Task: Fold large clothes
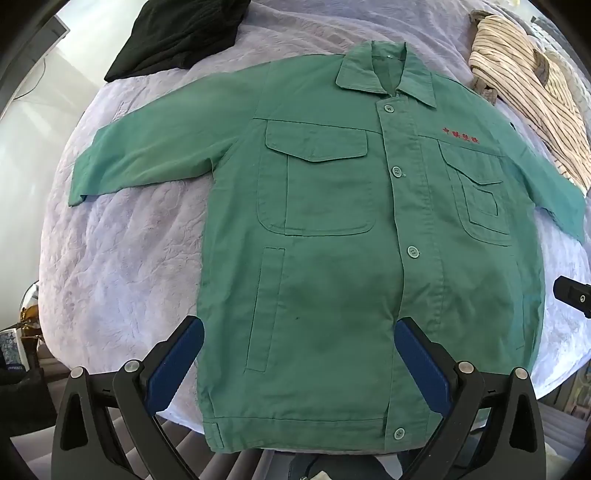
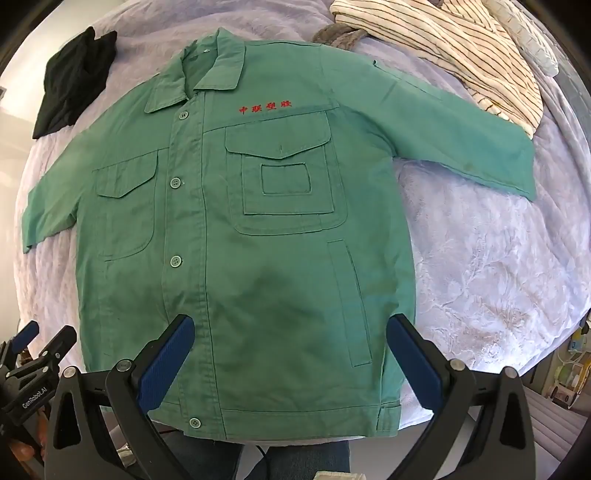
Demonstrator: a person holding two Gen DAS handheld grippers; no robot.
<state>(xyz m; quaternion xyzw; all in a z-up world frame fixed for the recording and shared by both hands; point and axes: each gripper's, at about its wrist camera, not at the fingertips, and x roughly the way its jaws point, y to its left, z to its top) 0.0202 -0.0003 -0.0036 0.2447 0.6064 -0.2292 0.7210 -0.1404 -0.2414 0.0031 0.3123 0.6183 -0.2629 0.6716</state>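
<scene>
Black garment: far left on my lavender bedspread
My left gripper: fingers spread wide, empty, above the hem
Green jacket: flat, buttoned, sleeves out
My right gripper: spread, empty, over the hem
Striped garment: far right

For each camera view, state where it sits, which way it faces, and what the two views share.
Left wrist: on the left gripper above the hem, facing the collar; own open fingers show.
Right wrist: on the right gripper, facing likewise; own fingers and the left gripper show.
Shared: green jacket, black garment, striped garment.
</scene>
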